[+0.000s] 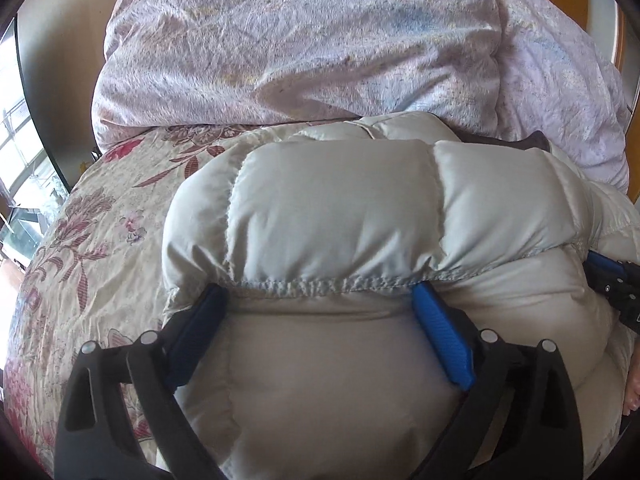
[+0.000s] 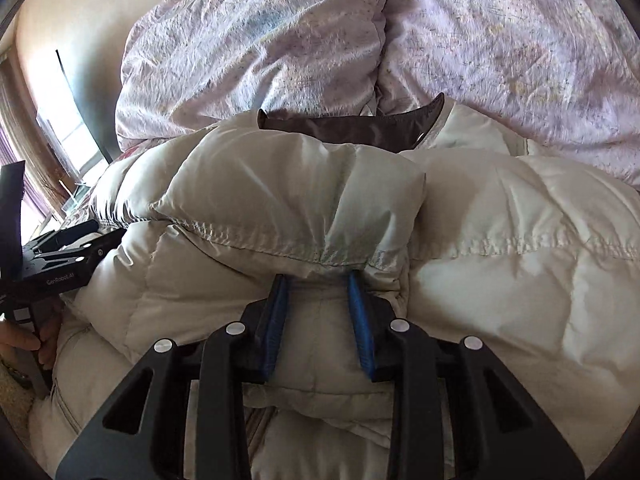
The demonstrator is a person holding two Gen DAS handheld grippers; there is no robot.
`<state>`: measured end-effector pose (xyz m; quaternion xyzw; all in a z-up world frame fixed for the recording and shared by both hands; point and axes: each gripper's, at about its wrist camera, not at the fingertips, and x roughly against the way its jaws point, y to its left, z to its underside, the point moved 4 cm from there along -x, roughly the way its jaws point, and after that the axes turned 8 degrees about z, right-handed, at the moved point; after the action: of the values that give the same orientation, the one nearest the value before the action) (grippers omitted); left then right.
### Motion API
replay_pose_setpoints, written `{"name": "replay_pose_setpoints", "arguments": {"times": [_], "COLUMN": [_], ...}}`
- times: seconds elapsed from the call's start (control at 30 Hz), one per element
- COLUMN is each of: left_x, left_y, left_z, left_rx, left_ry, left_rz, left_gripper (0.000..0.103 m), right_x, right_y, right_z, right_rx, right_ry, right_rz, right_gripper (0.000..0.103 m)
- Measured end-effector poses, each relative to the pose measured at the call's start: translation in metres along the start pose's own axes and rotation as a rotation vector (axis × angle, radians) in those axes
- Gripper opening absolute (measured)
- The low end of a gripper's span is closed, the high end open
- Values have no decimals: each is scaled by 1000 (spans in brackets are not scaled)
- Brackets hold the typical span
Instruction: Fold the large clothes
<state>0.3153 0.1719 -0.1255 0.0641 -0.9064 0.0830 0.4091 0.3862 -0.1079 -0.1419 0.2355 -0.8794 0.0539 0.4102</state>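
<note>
A cream puffer jacket (image 1: pixel 336 216) lies across a bed with a floral bedspread (image 1: pixel 88 232), a rumpled lilac duvet (image 1: pixel 280 40) heaped behind it, as a person works two hand-held claws over a fold. The left claw (image 1: pixel 320 300) stands spread wide, its blue fingers (image 1: pixel 440 332) straddling a puffy panel at the stitched seam without pinching it; the right claw (image 2: pixel 318 284) is drawn in narrow on a bunched ridge of jacket fabric just under a folded-over flap, and appears to grip it. The jacket's dark lining (image 2: pixel 360 128) shows at the collar, near the duvet. The step in hand looks like laying a folded section down over the body of the jacket. The next move likely calls for letting the right grip go and pressing the springy quilting flat so it does not puff open. No containers are in view.
</note>
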Motion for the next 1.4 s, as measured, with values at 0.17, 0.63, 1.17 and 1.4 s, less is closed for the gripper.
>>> {"name": "replay_pose_setpoints", "arguments": {"times": [0.17, 0.63, 1.17, 1.4], "left_x": [-2, 143, 181, 189], "left_y": [0, 83, 87, 80], "left_z": [0, 91, 198, 216], "left_rx": [-1, 198, 343, 366], "left_ry": [18, 57, 112, 103], "left_rz": [0, 342, 569, 604], "left_gripper": [97, 93, 74, 73], "right_x": [-2, 162, 203, 206], "right_y": [-1, -150, -213, -208], "right_z": [-3, 65, 215, 221], "right_rx": [-14, -360, -547, -553], "right_ry": [11, 112, 304, 303], "right_rz": [-24, -142, -188, -246], "right_gripper": [32, 89, 88, 80]}}
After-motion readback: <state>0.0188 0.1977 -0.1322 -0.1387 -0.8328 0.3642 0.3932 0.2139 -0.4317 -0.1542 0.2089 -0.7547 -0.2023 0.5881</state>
